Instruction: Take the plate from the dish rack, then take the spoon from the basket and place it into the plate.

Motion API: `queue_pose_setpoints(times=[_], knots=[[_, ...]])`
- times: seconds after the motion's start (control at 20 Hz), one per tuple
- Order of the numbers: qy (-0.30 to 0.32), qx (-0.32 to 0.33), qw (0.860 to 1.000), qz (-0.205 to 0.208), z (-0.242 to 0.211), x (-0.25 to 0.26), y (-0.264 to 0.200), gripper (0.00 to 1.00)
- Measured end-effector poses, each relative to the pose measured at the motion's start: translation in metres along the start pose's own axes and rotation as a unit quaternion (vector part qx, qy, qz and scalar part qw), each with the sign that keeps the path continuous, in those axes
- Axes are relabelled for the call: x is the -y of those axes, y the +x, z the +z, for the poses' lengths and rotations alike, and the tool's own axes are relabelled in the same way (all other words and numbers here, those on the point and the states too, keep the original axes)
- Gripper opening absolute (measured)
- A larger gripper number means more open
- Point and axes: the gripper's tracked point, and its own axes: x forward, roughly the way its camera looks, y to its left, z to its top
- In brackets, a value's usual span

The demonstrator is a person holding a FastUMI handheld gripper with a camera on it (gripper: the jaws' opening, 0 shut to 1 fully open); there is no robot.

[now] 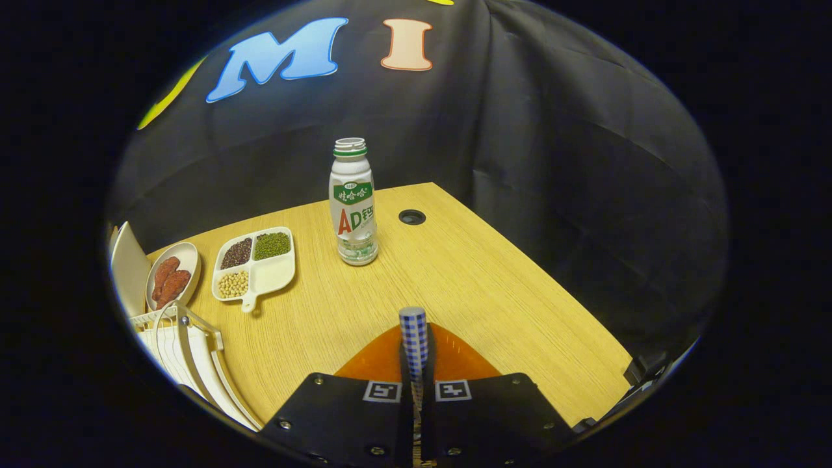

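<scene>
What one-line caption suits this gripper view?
Gripper shut on an orange plate over the wooden table, bottle ahead, dish rack beside.

Spoon (413, 338) handle blue-white checked – plate (455, 361) orange – dish rack (188, 354) white.

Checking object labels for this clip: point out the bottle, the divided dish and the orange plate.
Bottle (353, 208): gripper view, on its label.
Divided dish (273, 274): gripper view, on its bare compartment.
Orange plate (380, 361): gripper view, on its surface beside the shut gripper (414, 325).
</scene>
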Motion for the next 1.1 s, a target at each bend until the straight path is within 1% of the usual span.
queue_pose_setpoints(times=[0.15,0.3,0.45,0.7,0.85,0.95,1.1], knots=[[0.013,0.014,1.000,-0.013,0.010,0.007,-0.009,0.05],[0.004,0.032,0.999,-0.025,0.025,0.013,-0.022,0.05],[0.000,0.061,0.997,-0.039,0.043,0.021,-0.044,0.05],[-0.010,0.125,0.991,-0.051,0.080,0.025,-0.102,0.05],[-0.013,0.157,0.986,-0.052,0.092,0.020,-0.145,0.05],[-0.011,0.173,0.984,-0.045,0.092,0.009,-0.173,0.04],[-0.023,0.185,0.982,-0.028,0.079,-0.014,-0.212,0.04]])
